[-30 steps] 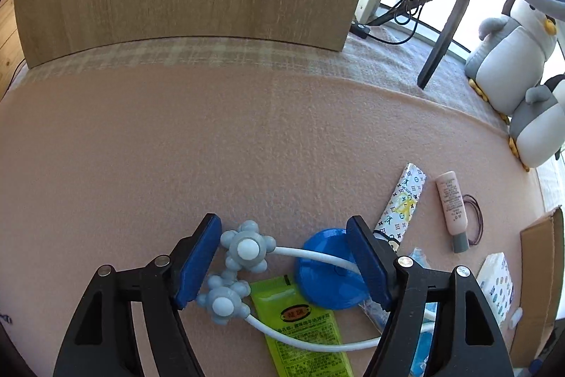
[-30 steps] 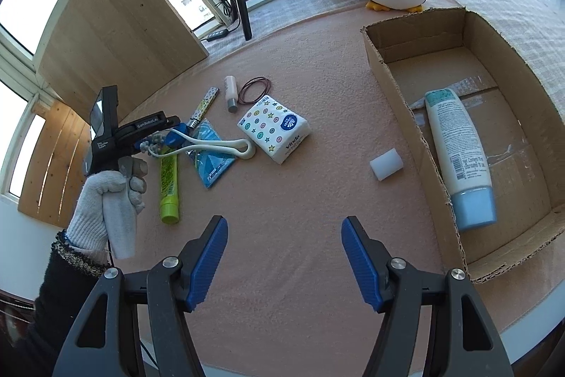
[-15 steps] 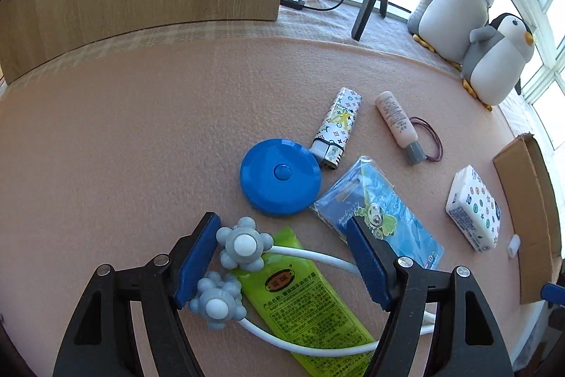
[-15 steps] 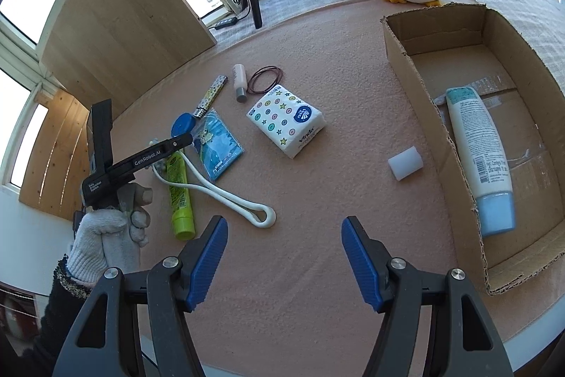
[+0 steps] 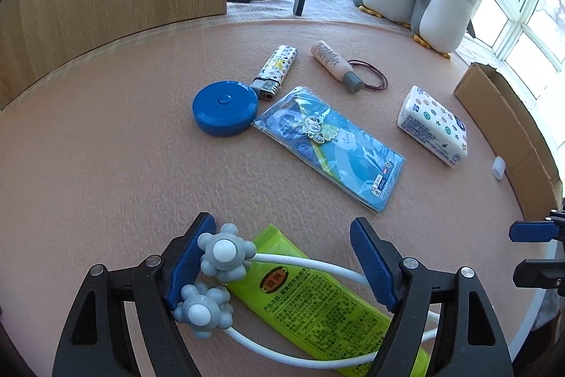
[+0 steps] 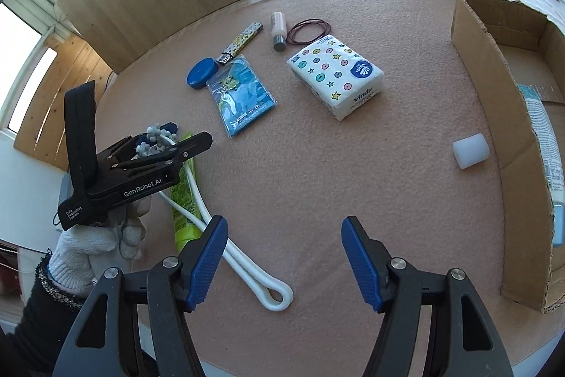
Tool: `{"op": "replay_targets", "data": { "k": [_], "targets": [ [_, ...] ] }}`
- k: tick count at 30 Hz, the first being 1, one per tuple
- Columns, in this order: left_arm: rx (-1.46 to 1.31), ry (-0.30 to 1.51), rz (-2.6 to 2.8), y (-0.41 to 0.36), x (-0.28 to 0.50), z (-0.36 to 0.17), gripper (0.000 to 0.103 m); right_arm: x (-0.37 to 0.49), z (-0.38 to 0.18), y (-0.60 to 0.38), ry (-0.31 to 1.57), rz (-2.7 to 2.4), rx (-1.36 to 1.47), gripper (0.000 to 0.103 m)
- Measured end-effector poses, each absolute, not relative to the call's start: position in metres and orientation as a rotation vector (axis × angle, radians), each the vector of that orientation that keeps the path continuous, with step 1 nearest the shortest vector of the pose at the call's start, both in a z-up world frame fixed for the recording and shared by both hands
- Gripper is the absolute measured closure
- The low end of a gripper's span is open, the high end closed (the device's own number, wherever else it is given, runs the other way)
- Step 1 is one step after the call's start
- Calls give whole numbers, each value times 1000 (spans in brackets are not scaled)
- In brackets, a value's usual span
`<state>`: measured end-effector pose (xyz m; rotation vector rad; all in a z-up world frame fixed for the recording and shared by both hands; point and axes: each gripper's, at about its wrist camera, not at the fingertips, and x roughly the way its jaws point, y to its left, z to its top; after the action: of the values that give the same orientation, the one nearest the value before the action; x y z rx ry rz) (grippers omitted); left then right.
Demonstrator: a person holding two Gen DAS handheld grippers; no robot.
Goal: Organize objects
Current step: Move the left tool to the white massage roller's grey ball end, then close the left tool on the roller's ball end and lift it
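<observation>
so far only a blue-capped lotion tube lies inside the cardboard box, so most of the sorting looks undone. outside the box, nearest its wall, sits a small white cylinder; further from the box are the tissue pack, the blue card sleeve, the blue tape measure, a lighter, a small pink bottle and hair ties. farthest from the box, the left gripper has its jaws spread around the white massager, one knobbed head touching the left pad, over the green tube. the right gripper hangs wide apart, empty, near the box.
</observation>
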<state>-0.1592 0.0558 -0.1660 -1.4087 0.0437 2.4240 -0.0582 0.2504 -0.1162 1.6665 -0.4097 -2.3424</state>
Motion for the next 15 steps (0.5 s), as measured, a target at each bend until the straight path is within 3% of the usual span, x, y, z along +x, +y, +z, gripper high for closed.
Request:
{"op": "replay_targets", "data": {
  "k": [11, 15],
  "targets": [
    [-1449, -254, 2500, 4, -133, -135, 23, -55, -128, 213, -200, -2245, 1660, 40],
    [-1501, -315, 2487, -10, -122, -141, 32, -51, -132, 205, -139, -2232, 1663, 40]
  ]
}}
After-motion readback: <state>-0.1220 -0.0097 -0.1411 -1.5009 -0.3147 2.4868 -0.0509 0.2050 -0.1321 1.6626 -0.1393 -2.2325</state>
